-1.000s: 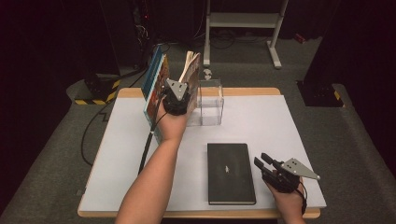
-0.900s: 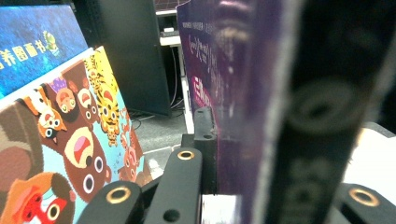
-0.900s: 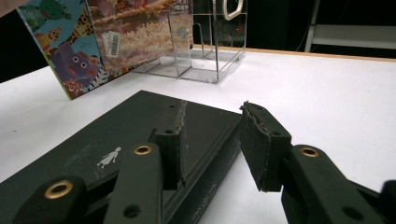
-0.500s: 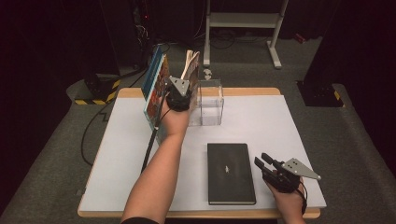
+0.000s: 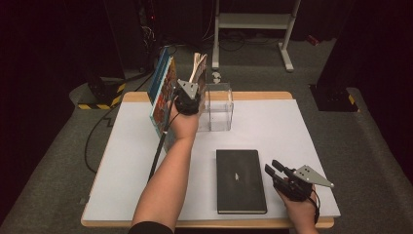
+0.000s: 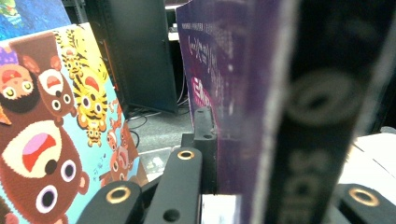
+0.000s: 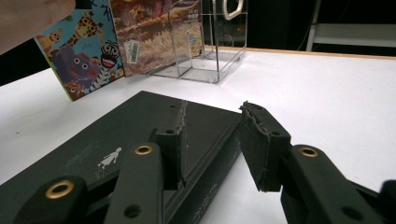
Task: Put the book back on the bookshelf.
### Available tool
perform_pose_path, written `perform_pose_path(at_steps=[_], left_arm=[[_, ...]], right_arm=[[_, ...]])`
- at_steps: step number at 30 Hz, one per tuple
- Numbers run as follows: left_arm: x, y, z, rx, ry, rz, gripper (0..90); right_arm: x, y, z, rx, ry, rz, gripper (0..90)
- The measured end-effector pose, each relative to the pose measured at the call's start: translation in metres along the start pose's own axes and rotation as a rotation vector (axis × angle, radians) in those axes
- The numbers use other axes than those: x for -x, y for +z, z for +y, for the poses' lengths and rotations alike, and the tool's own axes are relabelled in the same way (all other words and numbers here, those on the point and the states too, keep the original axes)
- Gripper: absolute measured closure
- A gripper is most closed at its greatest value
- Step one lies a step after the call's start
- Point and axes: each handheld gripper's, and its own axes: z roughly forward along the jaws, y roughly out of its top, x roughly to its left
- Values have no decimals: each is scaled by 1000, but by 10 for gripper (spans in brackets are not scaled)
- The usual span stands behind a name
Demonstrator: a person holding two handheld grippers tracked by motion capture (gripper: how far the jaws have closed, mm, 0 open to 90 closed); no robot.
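My left gripper [image 5: 191,91] is at the back of the table, shut on an upright book with a purple cover and a black spine [image 6: 261,116]. That book [image 5: 198,67] stands between the leaning picture books [image 5: 163,95] and the clear box [image 5: 220,106]. In the left gripper view the left gripper [image 6: 280,154] has the spine filling the gap between its jaws. A black book [image 5: 241,180] lies flat near the front edge. My right gripper [image 5: 272,167] is open at that book's right edge. In the right gripper view the right gripper [image 7: 215,126] has one jaw over the black book [image 7: 116,140] and one beside it.
The clear box [image 7: 205,42] is open-topped with thin dividers. Picture books [image 7: 79,51] lean to its left. The white table top [image 5: 302,126] has bare room on the right. A metal stand [image 5: 253,22] and cables sit on the floor behind.
The left hand has shifted slightly with its book beside the clear box. The right gripper has kept still.
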Motion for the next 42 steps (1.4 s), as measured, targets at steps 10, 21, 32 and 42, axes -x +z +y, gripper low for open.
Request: perform_pose_path(at_steps=[10, 21, 32, 42], left_arm=[[-3, 0, -2, 9, 4, 19, 836], [-10, -13, -6, 15, 28, 28, 811], [-10, -18, -5, 9, 34, 9, 714], [-11, -20, -9, -18, 25, 17, 658]], right_arm=[[0, 0, 0, 2, 2, 2, 611], [-4, 2, -1, -6, -8, 11, 609], [-7, 4, -1, -11, -19, 17, 609], [-8, 4, -1, -11, -19, 20, 608]])
